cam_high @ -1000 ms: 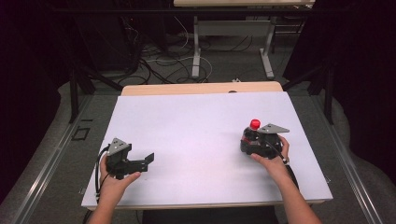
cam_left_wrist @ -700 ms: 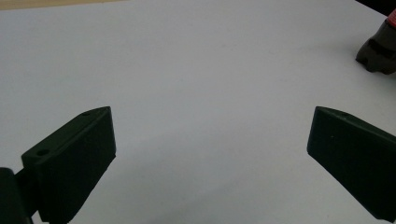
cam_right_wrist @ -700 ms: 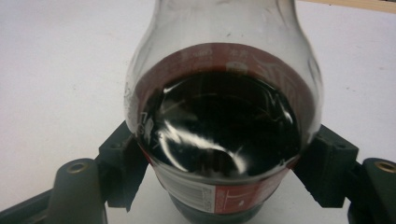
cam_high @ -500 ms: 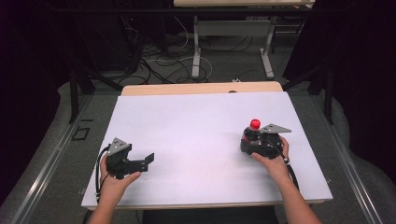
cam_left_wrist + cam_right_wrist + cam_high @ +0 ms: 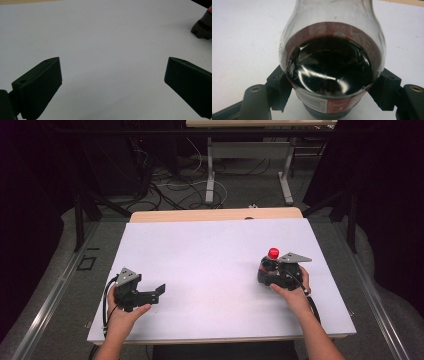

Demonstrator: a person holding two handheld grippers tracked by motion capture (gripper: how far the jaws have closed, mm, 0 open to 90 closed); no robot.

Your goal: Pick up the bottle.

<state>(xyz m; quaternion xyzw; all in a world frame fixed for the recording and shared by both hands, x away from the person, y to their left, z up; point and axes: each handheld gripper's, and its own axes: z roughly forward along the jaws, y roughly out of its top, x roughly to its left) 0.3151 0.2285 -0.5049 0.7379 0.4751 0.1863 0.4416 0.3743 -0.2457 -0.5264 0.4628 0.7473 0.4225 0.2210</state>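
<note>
Item: cola bottle (image 5: pixel 270 264), red cap, upright at four o'clock on worktop (image 5: pixel 210 265); right gripper (image 5: pixel 329 100) jaws just closed, clasping its belly; left gripper (image 5: pixel 159 291) jaws released, idle at eight o'clock; lift straight, keep level.

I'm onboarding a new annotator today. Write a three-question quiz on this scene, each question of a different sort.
1. True or false: the left gripper has its jaws closed on a cup.
2. What does the right gripper hold? A) a bottle B) a sponge C) a spoon
3. What colour is the bottle's cap?

Key:
1. False. Its jaws stand wide apart over the white table, with nothing between them.
2. A. The jaws press both sides of the bottle, which holds dark liquid and has a red label.
3. Red.
</note>
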